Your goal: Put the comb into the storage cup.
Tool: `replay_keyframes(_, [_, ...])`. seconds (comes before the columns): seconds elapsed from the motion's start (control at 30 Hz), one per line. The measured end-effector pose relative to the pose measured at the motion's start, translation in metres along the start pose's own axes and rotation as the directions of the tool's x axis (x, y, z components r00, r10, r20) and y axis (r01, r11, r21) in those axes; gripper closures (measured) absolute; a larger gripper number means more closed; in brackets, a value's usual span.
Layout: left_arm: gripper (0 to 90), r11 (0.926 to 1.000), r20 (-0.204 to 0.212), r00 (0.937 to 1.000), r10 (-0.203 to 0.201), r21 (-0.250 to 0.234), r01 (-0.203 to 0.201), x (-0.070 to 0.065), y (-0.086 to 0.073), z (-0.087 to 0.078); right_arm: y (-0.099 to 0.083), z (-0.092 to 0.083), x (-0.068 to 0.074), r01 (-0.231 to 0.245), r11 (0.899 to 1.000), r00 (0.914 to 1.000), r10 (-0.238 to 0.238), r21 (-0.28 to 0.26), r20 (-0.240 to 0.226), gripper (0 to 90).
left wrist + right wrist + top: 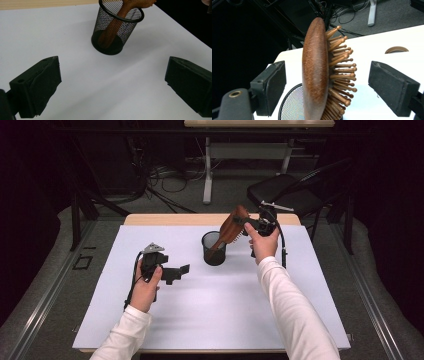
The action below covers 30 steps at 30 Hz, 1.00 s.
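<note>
Over the white table (200, 320) we have the brown wooden paddle hairbrush (319, 70) standing handle-down in the black mesh cup (117, 27), right gripper (327, 82) jaws parted clear of its head, left gripper (112, 85) empty and spread, so next we likely withdraw.

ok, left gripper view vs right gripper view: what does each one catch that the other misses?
Left gripper view alone: the mesh cup's full side and base on the white mat, with the brush handle reaching its bottom, framed by the left claw's open jaws.

Right gripper view alone: the brush head edge-on, its wooden pins, and the right claw's jaws standing clear either side of it.

Both: the wooden hairbrush standing in the cup, on the mat.
</note>
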<state>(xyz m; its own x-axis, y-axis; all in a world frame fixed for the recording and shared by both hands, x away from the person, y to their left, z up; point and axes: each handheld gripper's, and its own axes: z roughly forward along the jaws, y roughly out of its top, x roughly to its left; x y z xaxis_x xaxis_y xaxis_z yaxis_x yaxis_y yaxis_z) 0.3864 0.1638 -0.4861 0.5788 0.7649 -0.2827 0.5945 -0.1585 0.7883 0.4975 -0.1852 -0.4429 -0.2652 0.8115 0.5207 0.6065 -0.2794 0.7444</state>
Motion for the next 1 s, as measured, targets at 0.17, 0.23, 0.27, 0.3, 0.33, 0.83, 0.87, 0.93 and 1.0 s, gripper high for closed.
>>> replay_keyframes(0.17, [0.5,1.0,0.0,1.0,0.0,0.001,0.0,0.001,0.0,0.0,0.001,-0.002,0.003,0.011,1.0,0.9999,-0.011,-0.005,0.002,13.8])
replay_keyframes(0.23, [0.5,1.0,-0.001,1.0,0.001,-0.003,-0.001,0.001,0.0,-0.001,0.002,-0.004,0.004,0.012,1.0,0.9999,-0.012,-0.012,-0.001,13.7])
replay_keyframes(0.27, [0.5,1.0,-0.002,1.0,-0.003,-0.006,0.003,0.001,0.0,-0.001,0.003,-0.005,0.004,0.009,1.0,1.0,-0.009,-0.013,-0.003,13.7])
replay_keyframes(0.3, [0.5,1.0,-0.001,1.0,-0.004,-0.008,0.004,0.001,0.001,-0.002,0.003,-0.006,0.004,0.007,1.0,1.0,-0.007,-0.014,-0.004,13.7])
replay_keyframes(0.33, [0.5,1.0,-0.001,1.0,-0.003,-0.007,0.003,0.001,0.001,-0.002,0.003,-0.006,0.004,0.004,1.0,1.0,-0.004,-0.012,-0.005,13.7])
replay_keyframes(0.83, [0.5,1.0,0.003,1.0,0.003,-0.009,-0.003,0.001,0.002,-0.003,0.005,-0.033,0.007,0.159,0.987,0.9868,-0.16,0.024,0.025,1.5])
replay_keyframes(0.87, [0.5,0.9999,0.005,1.0,0.001,-0.014,-0.001,0.001,0.002,-0.003,0.004,-0.037,0.007,0.168,0.985,0.9853,-0.169,0.025,0.024,1.5])
replay_keyframes(0.93, [0.5,0.9999,0.009,1.0,0.0,-0.016,0.0,0.002,0.003,-0.005,0.003,-0.043,0.006,0.195,0.98,0.9804,-0.195,0.026,0.022,1.5])
replay_keyframes(1.0, [0.5,0.9999,0.009,1.0,0.001,-0.014,-0.001,0.003,0.003,-0.006,0.0,-0.05,0.004,0.22,0.975,0.9749,-0.221,0.026,0.028,1.5])
